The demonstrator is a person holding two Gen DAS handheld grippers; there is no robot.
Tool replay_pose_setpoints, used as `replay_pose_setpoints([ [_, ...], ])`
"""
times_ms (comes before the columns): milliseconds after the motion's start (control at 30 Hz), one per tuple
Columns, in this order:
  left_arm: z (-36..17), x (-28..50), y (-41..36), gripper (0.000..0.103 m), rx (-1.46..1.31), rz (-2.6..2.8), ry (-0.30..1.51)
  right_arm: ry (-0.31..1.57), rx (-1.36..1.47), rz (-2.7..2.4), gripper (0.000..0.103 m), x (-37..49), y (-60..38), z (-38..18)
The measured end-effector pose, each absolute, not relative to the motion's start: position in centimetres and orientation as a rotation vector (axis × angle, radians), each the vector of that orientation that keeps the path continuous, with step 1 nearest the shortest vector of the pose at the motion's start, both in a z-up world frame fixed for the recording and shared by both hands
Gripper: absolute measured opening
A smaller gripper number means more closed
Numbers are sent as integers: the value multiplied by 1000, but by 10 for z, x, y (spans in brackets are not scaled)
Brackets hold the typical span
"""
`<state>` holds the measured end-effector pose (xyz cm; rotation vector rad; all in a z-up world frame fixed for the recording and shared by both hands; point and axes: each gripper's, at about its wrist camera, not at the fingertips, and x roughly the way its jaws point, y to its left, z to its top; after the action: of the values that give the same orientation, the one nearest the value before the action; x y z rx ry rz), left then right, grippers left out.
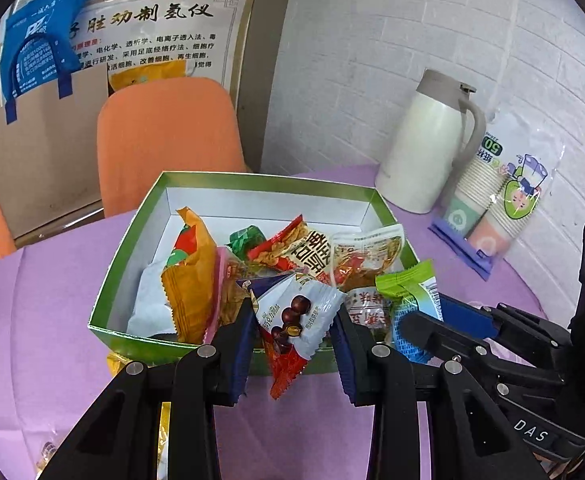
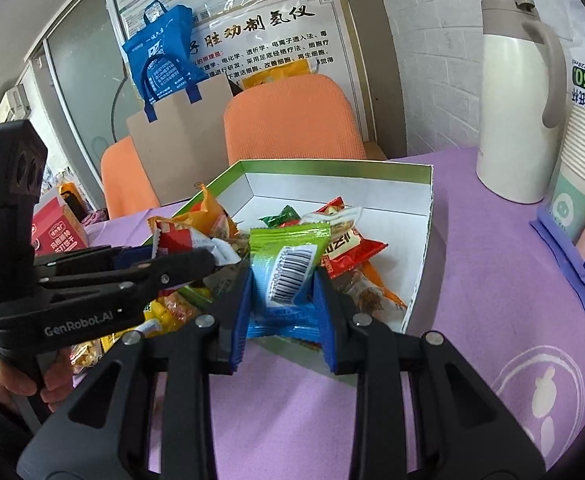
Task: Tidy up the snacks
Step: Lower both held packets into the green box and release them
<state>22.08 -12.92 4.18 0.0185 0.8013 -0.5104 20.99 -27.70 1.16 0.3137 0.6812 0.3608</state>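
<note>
Left tool (image 1: 294,332) clamps a white chestnut packet (image 1: 292,316); right tool (image 2: 282,300) clamps a green-blue packet (image 2: 288,264), both above the green box (image 1: 252,180) on the purple surface (image 2: 492,280).

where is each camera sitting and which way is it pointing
Left wrist: sits on the left gripper, looking down at the green box; its fingers pinch a white and red packet, with the right gripper beside it.
Right wrist: sits on the right gripper, pinching a green and blue packet; a hand holds the left gripper.
Shared: box, white jug, orange chair.
</note>
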Motion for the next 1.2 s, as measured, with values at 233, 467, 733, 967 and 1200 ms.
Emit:
replay_pose_setpoints([
  [233,35,247,-134,36,33,-480,799,699,304,313,32,249,-276,4],
  [467,35,280,-135,36,18,-431,800,672,303,295,32,258,-284,11],
  [733,45,282,-138,72,21,-444,744,670,252,257,80,257,-289,6],
  [967,44,264,-120,96,-11,-366,732,627,245,256,85,229,-293,14],
  [1200,64,226,-109,96,-4,-341,689,539,279,282,91,182,-294,37],
])
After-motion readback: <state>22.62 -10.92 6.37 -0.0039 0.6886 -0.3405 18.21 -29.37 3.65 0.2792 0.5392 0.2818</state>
